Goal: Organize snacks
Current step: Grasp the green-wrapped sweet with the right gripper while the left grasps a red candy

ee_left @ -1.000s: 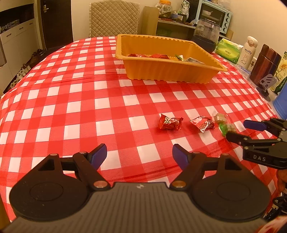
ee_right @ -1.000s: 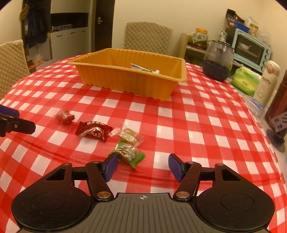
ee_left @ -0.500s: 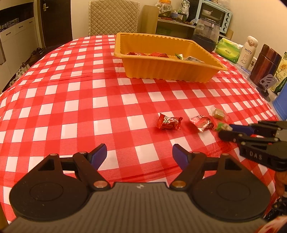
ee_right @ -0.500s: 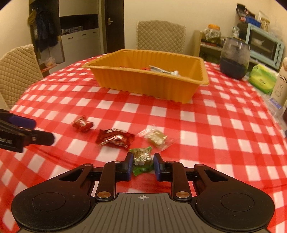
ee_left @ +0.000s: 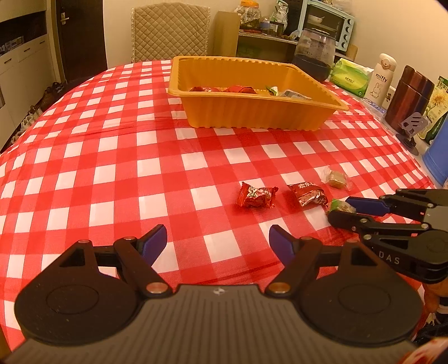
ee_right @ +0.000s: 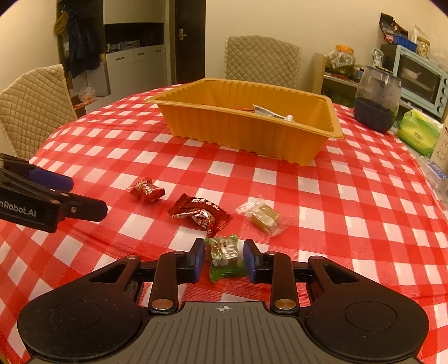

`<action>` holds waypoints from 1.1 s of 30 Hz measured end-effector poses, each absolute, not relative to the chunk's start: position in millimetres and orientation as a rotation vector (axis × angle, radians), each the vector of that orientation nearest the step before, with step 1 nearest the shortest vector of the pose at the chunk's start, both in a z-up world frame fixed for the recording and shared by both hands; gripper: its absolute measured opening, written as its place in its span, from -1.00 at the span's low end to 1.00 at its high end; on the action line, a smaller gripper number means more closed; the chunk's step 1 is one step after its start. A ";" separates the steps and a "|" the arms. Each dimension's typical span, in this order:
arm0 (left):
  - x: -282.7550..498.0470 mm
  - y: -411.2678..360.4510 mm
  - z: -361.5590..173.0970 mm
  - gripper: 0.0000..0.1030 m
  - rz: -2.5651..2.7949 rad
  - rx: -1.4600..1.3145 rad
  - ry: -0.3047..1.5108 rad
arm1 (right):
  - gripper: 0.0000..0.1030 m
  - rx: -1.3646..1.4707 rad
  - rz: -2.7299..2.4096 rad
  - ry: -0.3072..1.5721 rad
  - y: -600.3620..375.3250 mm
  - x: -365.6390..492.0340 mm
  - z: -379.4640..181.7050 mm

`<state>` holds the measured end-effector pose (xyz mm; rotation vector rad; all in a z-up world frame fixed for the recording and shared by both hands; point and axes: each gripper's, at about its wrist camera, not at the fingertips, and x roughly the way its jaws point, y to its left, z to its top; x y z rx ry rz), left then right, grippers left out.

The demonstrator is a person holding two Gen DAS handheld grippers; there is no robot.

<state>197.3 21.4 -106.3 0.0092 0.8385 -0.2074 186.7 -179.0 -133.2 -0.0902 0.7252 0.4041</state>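
Green snack packet (ee_right: 225, 257) lies on the checked tablecloth (ee_right: 350, 201) between my right gripper's (ee_right: 224, 259) opening jaws, pads not pressing; left gripper (ee_left: 218, 242) hangs wide, empty; I judge the pickup needs a re-clamp, then the orange tray (ee_right: 280, 140).

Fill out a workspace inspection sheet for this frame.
Surface: red checked tablecloth, flat.
Job's things: orange tray holds several snacks; small red candy, long red candy, clear-wrapped sweet and green packet loose on the cloth.
Clutter: dark jar, tissue pack, white bottle at the table edge.
Grippers: left gripper open, empty; right gripper jaws opening, green packet between them.
Cables: nothing seen.
Surroundings: quilted chairs, toaster oven.
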 end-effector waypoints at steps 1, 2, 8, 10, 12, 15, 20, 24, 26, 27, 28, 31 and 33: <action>197.8 20.4 -106.6 0.51 -0.210 0.013 0.834 | -0.41 -0.083 0.400 0.731 -179.0 187.7 -132.8; 198.6 19.2 -106.8 0.50 -0.213 0.019 0.831 | -0.53 -0.075 0.396 0.737 -179.6 188.5 -132.3; 206.6 9.8 -108.7 0.34 -0.246 0.062 0.782 | -0.55 -0.022 0.360 0.743 -188.5 189.0 -127.5; 211.2 7.9 -110.4 0.29 -0.254 0.055 0.775 | -0.56 -0.005 0.346 0.743 -192.7 189.7 -125.8; 215.9 5.3 -112.3 0.28 -0.267 0.039 0.777 | -0.56 0.011 0.338 0.743 -195.9 190.6 -124.6; 220.2 -1.3 -114.7 0.22 -0.288 0.036 0.773 | -0.56 0.020 0.328 0.738 -198.5 190.2 -123.3; 227.2 -12.7 -120.6 -0.09 -0.304 0.052 0.765 | -0.56 0.042 0.302 0.737 -204.4 190.7 -122.3; 231.5 -15.7 -125.7 -0.22 -0.302 0.048 0.772 | -0.56 0.060 0.289 0.742 -207.6 192.0 -121.6; 232.1 -16.0 -126.2 -0.22 -0.303 0.045 0.768 | -0.56 0.064 0.287 0.742 -208.1 192.0 -121.8; 232.4 -16.1 -126.1 -0.23 -0.304 0.043 0.767 | -0.56 0.065 0.287 0.741 -208.2 191.8 -121.5; 232.5 -16.4 -126.1 -0.26 -0.306 0.042 0.767 | -0.56 0.067 0.287 0.741 -207.9 191.5 -121.4; 231.5 -18.6 -126.1 -0.37 -0.303 0.058 0.767 | -0.56 0.071 0.287 0.739 -207.5 191.3 -120.8; 231.2 -19.1 -125.9 -0.41 -0.301 0.062 0.769 | -0.56 0.073 0.288 0.740 -207.5 191.7 -120.5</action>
